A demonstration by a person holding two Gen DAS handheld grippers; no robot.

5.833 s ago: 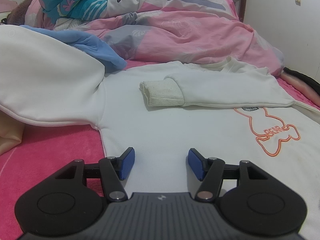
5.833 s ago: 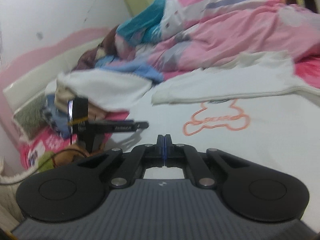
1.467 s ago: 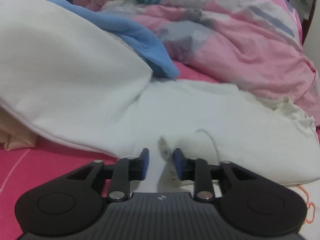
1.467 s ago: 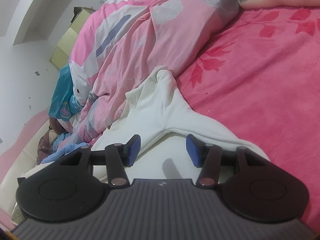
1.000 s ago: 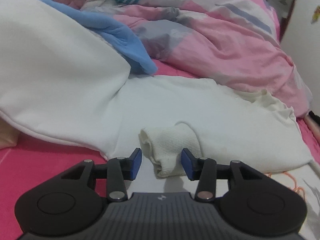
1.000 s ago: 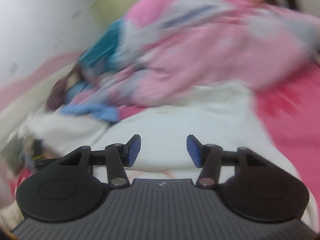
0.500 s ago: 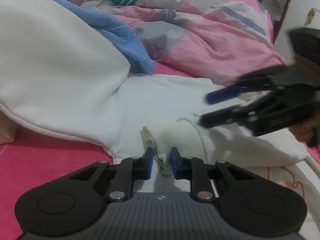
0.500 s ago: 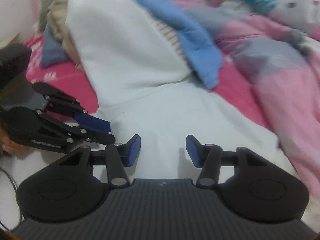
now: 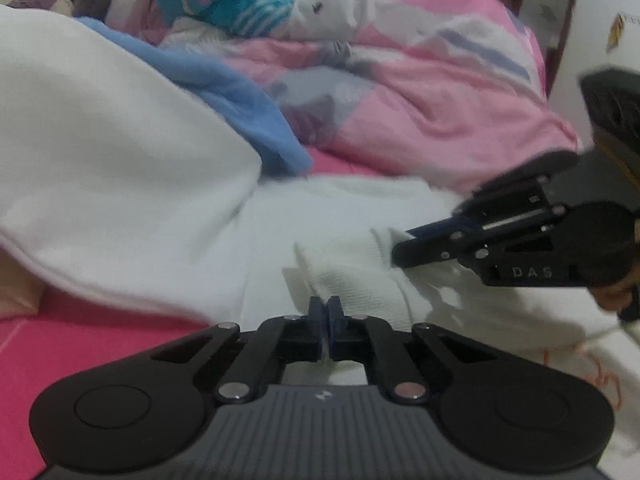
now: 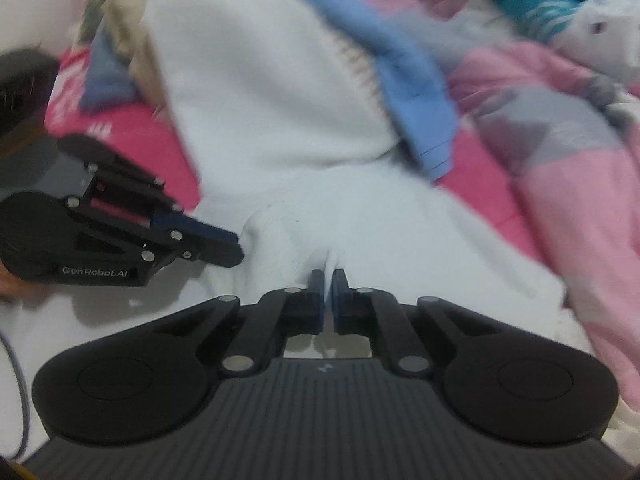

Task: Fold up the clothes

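**Both hands on the sleeve**

A rumpled pink quilt backs the bed. The white sweatshirt lies flat before me. My left hand-held gripper is clamped on its ribbed cuff; my right hand-held gripper pinches the sleeve just beside it.

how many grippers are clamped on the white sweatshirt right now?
2. The left gripper is shut on the ribbed cuff of the folded sleeve. The right gripper is shut on the sleeve fabric just behind that cuff.
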